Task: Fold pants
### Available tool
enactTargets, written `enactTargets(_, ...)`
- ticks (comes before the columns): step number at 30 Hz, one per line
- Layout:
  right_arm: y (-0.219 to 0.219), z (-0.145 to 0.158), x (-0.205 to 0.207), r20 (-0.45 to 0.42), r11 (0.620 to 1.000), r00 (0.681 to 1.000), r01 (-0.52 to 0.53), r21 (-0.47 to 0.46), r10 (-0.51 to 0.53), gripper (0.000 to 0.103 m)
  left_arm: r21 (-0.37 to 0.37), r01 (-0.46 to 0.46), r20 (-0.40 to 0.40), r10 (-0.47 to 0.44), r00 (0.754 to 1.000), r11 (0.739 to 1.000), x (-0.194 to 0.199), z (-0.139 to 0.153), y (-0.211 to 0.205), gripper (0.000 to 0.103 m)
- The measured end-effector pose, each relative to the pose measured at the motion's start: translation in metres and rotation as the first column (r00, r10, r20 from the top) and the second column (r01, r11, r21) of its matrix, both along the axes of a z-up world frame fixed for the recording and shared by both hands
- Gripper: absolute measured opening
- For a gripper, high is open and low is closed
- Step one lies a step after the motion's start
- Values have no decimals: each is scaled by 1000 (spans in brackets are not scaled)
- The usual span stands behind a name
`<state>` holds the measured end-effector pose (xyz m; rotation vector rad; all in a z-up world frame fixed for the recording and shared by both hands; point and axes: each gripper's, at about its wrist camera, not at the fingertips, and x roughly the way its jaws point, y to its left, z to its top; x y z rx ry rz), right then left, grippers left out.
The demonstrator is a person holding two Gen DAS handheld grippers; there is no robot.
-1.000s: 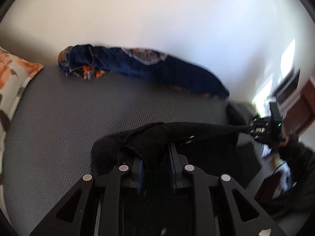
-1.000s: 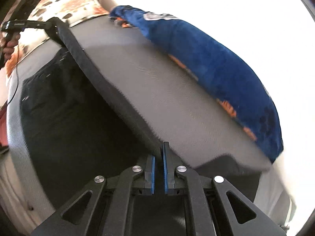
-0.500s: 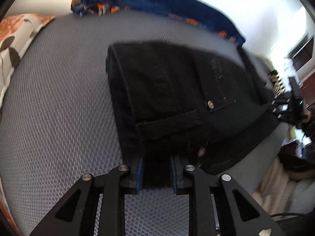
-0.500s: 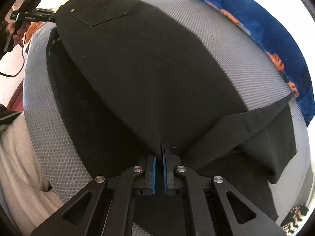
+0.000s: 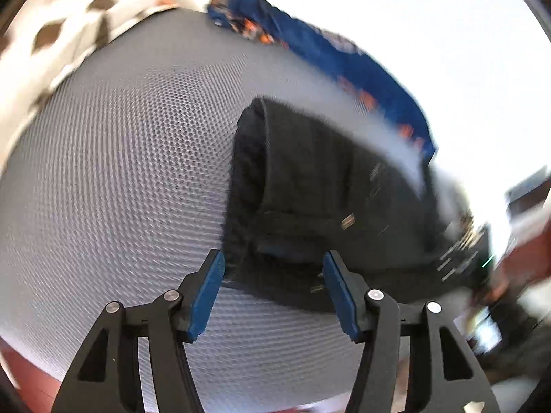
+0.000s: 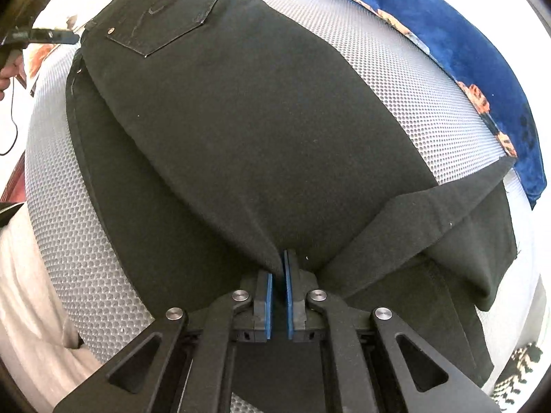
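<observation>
A grey mesh-textured mattress [image 6: 396,69] filled most of both views, its honeycomb surface also spreading wide under the left wrist camera [image 5: 113,179]; across it lay the black pants [image 6: 248,130], folded lengthwise so that one leg sat on top of the other, a back pocket [image 6: 165,24] showing near the waistband at the far end and the lower leg ends doubled over at the near right; in the left wrist view the same pants [image 5: 310,186] appeared as a dark, somewhat blurred stack with the waistband end nearest the camera; along the far edge of the mattress ran a crumpled blue cloth with orange patches [image 6: 475,51], seen too from the left side [image 5: 344,58]; a floral pillow [image 5: 62,34] sat at the far left corner, blurred; the right gripper [image 6: 278,268] was pinched narrow on a fold of the pants cloth, which rose in a taut ridge into its blue pads; the left gripper [image 5: 273,268] stood spread wide, holding nothing, its blue fingers [image 5: 206,289] to either side of the pants' near edge; from the right wrist camera the left gripper [image 6: 41,36] showed small at the far waistband.
</observation>
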<state>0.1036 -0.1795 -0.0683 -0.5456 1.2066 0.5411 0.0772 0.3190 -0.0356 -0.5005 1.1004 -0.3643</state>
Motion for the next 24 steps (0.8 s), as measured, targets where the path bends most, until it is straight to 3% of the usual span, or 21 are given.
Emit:
enactTargets(2, -1, 1, -3, 6, 1000, 1000, 7, 5, -7, 7, -93, -85, -33, 82, 996, 992, -5, 0, 5, 54)
enactTargets(4, -1, 1, -4, 9, 1000, 1000, 4, 5, -5, 7, -140, -154, -87, 143, 986, 978, -7, -7, 2, 52)
enactTargets(6, -2, 0, -5, 15, 1000, 1000, 1, 6, -1, 7, -203, -209, -155, 180, 971, 957, -7, -18, -2, 41)
enactTargets(9, -3, 1, -9, 24, 1000, 1000, 2, 12, -2, 7, -247, -258, -212, 207, 955, 934, -1, -26, -9, 36)
enactTargets(16, -6, 2, -13, 35, 999, 999, 4, 34, -6, 7, -253, -337, -270, 269, 925, 907, 7, -42, -10, 36)
enactTargets(19, -9, 2, -12, 32, 999, 999, 11, 49, -12, 8, -237, -353, -262, 290, 920, 905, 20, -45, -19, 29)
enactTargets(21, -9, 3, -12, 33, 999, 999, 10, 49, -11, 8, -172, -338, -244, 293, 925, 925, 32, -41, -30, 18)
enactTargets(24, -8, 4, -12, 36, 999, 999, 17, 37, -18, 7, -54, -244, -183, 231, 956, 968, 41, -22, -45, 14)
